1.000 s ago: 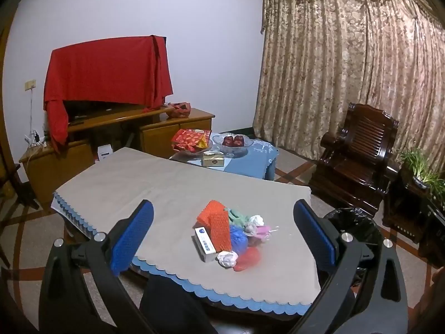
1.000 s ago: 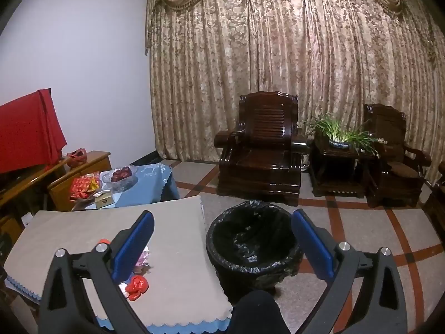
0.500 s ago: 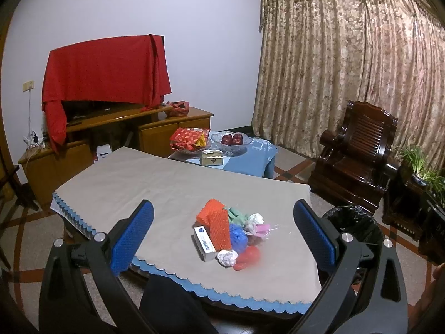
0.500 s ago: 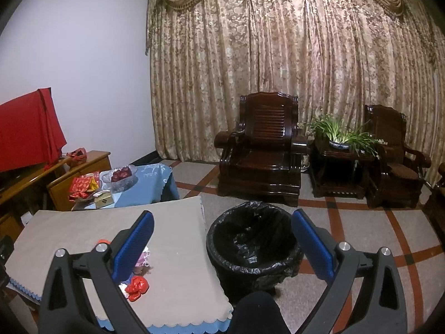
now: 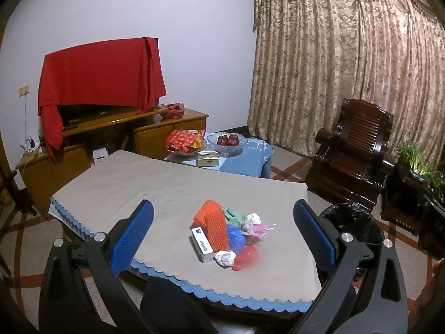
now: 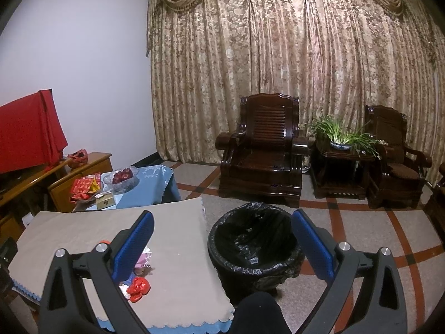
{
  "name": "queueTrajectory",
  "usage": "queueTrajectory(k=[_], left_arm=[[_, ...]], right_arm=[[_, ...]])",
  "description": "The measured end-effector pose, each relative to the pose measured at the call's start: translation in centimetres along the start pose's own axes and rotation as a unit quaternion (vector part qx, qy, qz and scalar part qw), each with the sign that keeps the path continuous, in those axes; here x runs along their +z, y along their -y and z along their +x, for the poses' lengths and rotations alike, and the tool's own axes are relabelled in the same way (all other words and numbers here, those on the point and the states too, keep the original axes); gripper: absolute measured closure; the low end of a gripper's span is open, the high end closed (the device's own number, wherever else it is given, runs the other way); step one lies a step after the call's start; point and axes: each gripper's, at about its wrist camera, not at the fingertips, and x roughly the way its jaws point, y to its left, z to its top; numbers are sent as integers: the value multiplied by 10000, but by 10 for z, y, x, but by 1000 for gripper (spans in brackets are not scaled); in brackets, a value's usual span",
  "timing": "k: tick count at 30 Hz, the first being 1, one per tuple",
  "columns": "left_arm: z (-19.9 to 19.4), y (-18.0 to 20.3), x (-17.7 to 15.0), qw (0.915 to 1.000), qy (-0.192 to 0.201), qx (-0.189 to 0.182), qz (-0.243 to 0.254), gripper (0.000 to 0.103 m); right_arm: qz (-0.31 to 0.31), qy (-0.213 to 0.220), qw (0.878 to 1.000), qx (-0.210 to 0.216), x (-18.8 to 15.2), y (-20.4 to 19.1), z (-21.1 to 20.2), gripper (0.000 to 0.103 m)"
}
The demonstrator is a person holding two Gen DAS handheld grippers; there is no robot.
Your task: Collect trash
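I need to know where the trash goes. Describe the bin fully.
The bin is a round, dark tub lined with a crinkled, glossy black plastic bag whose edge folds over the rim. It stands upright on the tiled floor, close beside the table corner; whether they touch is unclear. No trash shows inside. In the right wrist view it sits between the open right tongs, which hold nothing. The left wrist view shows part of it behind the left tongs' right finger.
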Motion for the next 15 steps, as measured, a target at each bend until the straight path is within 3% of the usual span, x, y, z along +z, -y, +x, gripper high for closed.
queueTrajectory(k=[15], left_arm=[[0, -5, 2, 9999, -20, 91, -49, 5]], right_arm=[[-40, -63, 9999, 80, 0, -5, 2, 6]])
